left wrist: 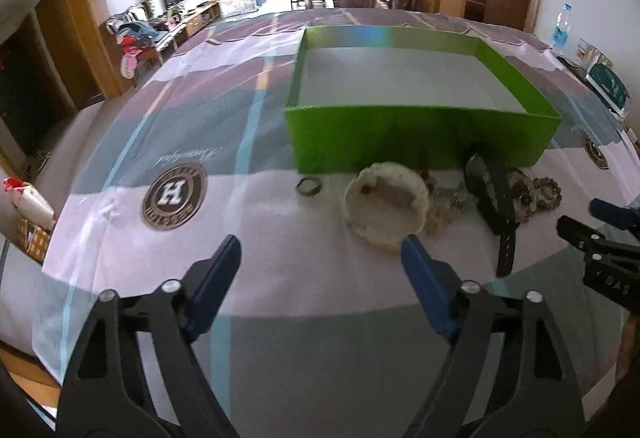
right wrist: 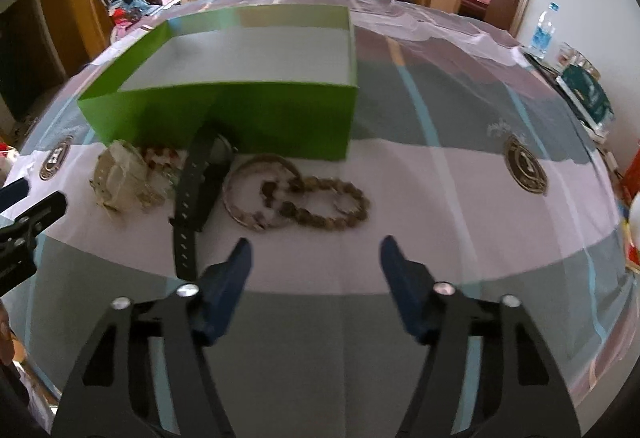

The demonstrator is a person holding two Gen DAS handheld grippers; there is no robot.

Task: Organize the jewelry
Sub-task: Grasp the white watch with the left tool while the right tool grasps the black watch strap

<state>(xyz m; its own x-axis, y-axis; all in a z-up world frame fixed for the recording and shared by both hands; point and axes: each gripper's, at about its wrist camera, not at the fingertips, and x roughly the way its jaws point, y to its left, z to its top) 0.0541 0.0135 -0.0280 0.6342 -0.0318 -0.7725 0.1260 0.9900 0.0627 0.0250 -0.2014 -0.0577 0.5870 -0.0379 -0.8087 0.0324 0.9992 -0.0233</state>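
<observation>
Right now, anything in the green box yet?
No. The green box shows a bare floor; the black watch and beaded bracelet lie outside it.

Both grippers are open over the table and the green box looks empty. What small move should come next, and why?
Probably ease the right gripper forward and down to straddle the brown bead bracelet. It lies nearest those open fingers, at the pile's right edge, overlapping only the metal bangle, and the green box directly behind holds nothing yet.
</observation>
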